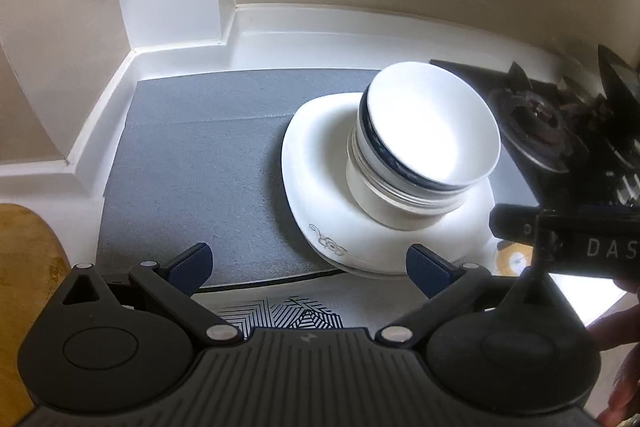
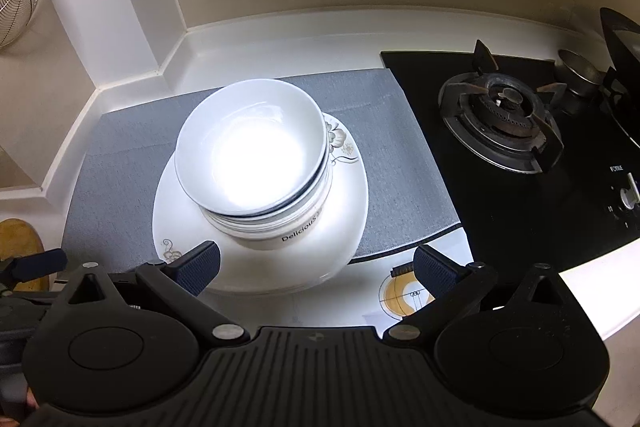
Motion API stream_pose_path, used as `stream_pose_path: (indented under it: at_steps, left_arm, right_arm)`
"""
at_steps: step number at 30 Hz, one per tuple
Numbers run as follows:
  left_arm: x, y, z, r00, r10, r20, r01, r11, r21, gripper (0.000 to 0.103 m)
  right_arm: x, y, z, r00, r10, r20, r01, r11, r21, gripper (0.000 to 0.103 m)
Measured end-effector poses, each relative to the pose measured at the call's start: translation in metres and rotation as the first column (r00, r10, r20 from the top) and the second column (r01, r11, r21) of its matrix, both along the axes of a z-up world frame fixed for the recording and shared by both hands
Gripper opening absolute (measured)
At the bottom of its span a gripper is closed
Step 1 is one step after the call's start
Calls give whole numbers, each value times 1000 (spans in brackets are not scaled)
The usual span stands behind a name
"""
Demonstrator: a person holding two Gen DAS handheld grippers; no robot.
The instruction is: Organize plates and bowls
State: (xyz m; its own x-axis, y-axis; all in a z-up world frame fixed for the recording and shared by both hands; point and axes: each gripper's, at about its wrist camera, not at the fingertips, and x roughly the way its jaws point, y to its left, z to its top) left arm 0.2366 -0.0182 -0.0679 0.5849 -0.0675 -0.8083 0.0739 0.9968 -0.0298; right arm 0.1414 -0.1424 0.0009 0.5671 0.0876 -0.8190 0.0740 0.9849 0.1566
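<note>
Centre frame on the grey mat, bowl stack sits off-centre on the plates; right gripper and left gripper gape empty just below, so a nudge likely topples the tilted top bowl.

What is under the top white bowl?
Under the top bowl sit more bowls, nested in a stack, one printed "Delicious". Only their rims and sides show; their insides are covered. The stack stands on white plates on a gray mat.

White counter, grey mat, hob
</note>
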Motion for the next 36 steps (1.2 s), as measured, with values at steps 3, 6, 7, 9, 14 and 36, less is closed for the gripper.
stream_pose_path:
  at_steps: [3,6,7,9,14,36]
  left_arm:
    - [0,0,0,1000,12,2,-12,1000,11,103]
    - [-1,1,-3,1000,25,-5,-25,1000,6,103]
    - [0,1,-3,1000,29,-6,-29,1000,5,103]
    - [0,2,-5,999,40,-13,-40,999,8,103]
    - [1,1,-5,999,50,-17,-50,999,6,103]
    - [2,11,-4,997,73,-4,-73,997,-6,103]
  right_arm:
    - [-2,1,-1,1000,5,-2,-5,1000,-5,102]
    - [-4,1,-1,1000,8,-2,-8,1000,-5,102]
    - [-5,1,-1,1000,8,-2,-8,1000,-7,102]
    - [-6,-1,-1,1000,7,-1,-7,1000,-8,102]
    - [-7,-4,-3,1000,6,-7,-6,1000,-15,102]
    - [-6,10,2,998,62,14,-62,997,-38,102]
